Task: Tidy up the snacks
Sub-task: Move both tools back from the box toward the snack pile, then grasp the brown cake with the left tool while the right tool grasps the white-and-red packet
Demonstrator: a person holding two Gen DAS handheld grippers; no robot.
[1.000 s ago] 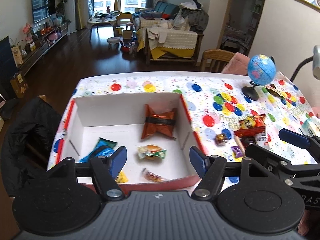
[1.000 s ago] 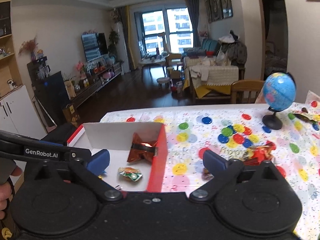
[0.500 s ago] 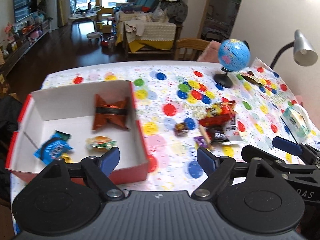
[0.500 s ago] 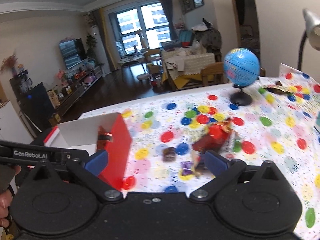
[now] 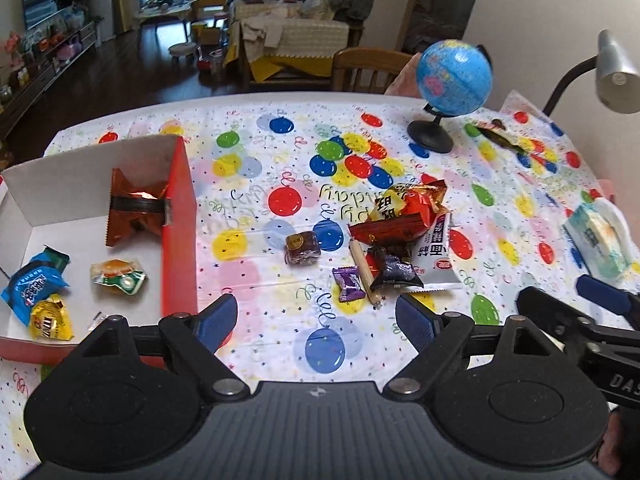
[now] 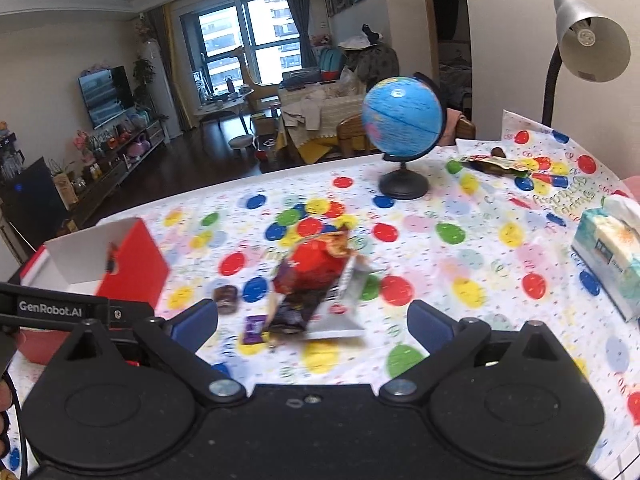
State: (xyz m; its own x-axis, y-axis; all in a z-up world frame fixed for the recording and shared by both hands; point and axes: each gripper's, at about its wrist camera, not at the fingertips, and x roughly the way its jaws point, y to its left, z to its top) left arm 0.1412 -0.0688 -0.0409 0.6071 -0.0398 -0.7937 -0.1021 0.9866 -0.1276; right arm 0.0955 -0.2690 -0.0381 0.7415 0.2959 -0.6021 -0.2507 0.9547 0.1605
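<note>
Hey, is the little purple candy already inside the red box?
No, the purple candy lies on the balloon tablecloth beside the snack pile, outside the red box.

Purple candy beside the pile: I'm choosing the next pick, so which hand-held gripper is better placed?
Left, probably: the purple candy lies just ahead of the open left hand-held gripper; the right hand-held gripper faces the pile.
</note>
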